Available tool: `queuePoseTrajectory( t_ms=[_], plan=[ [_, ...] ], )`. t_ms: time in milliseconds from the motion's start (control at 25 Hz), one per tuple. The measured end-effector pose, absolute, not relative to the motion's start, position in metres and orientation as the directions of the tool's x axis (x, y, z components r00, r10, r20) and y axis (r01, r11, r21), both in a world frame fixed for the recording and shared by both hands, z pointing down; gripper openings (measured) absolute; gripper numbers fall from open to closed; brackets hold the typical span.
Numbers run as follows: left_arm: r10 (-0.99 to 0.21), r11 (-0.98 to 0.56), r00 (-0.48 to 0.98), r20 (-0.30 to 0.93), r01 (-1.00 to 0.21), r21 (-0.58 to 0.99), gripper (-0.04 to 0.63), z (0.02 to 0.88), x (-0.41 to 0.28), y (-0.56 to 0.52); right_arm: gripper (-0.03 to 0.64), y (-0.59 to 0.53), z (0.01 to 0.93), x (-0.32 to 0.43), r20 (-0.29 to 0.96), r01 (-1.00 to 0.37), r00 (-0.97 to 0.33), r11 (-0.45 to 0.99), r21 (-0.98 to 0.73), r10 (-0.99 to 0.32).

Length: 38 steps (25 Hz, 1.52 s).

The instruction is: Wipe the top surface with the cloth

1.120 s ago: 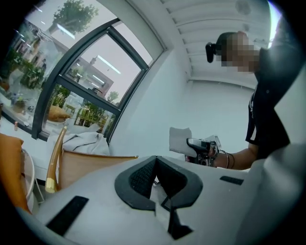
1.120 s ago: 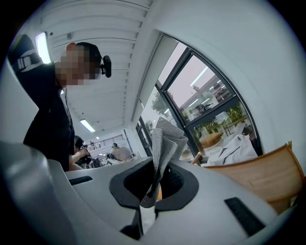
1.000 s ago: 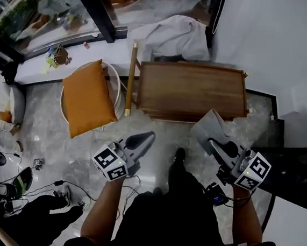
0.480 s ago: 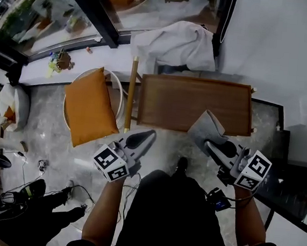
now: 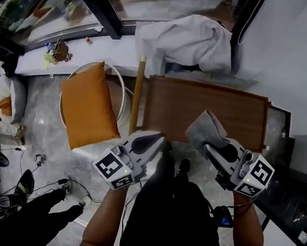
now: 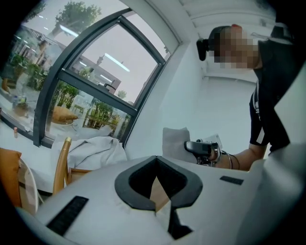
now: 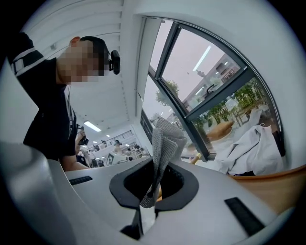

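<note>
2 hand-held grippers are in view, and only 1 of them carries anything. The right hand-held gripper point(image 5: 211, 148) has its jaws clamped on the folded grey cloth point(image 5: 206, 129). In the right gripper view the fabric is pinched low between the jaws and stands up loose above them. The left hand-held gripper point(image 5: 152, 142) has its jaws closed together with nothing between them, and it hangs just short of the near edge of the wooden tabletop point(image 5: 198, 102).

From the head view the cloth overlaps that near edge on the right side. Whether it touches the wood cannot be told, and the right gripper view suggests it is up in the air rather than pressed flat. Beyond the tabletop lies a crumpled white sheet point(image 5: 185, 42), and to its left an orange cushion point(image 5: 87, 110) sits on a round seat.

By my reading the wiping has not begun: the cloth is in hand and brought to the surface, while the whole top is left to pass over
</note>
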<state>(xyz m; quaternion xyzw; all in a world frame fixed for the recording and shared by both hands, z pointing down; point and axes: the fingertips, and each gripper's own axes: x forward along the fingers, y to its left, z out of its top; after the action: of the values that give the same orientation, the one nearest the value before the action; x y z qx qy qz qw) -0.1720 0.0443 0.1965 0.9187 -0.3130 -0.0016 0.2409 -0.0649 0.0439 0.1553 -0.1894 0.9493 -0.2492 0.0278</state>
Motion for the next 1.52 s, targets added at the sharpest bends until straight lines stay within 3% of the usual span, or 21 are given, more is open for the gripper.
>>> queuePoseTrajectory(
  t_ms=[720, 1120, 1520],
  plan=[
    [-0.668, -0.587, 0.718, 0.196, -0.67, 0.454, 0.011, 0.253, -0.237, -0.043, 0.028, -0.059, 0.243, -0.16, 0.082, -0.3, -0.951, 0.818, -0.49, -0.299],
    [-0.778, -0.43, 0.551, 0.301, -0.817, 0.384, 0.011, 0.287, -0.241, -0.072, 0.028, -0.098, 0.309, -0.189, 0.148, -0.298, -0.955, 0.816, -0.495, -0.258],
    [-0.798, -0.369, 0.499, 0.337, -0.848, 0.381, 0.011, 0.308, -0.222, -0.089, 0.028, -0.125, 0.371, -0.226, 0.195, -0.26, -0.965, 0.754, -0.603, -0.177]
  ],
)
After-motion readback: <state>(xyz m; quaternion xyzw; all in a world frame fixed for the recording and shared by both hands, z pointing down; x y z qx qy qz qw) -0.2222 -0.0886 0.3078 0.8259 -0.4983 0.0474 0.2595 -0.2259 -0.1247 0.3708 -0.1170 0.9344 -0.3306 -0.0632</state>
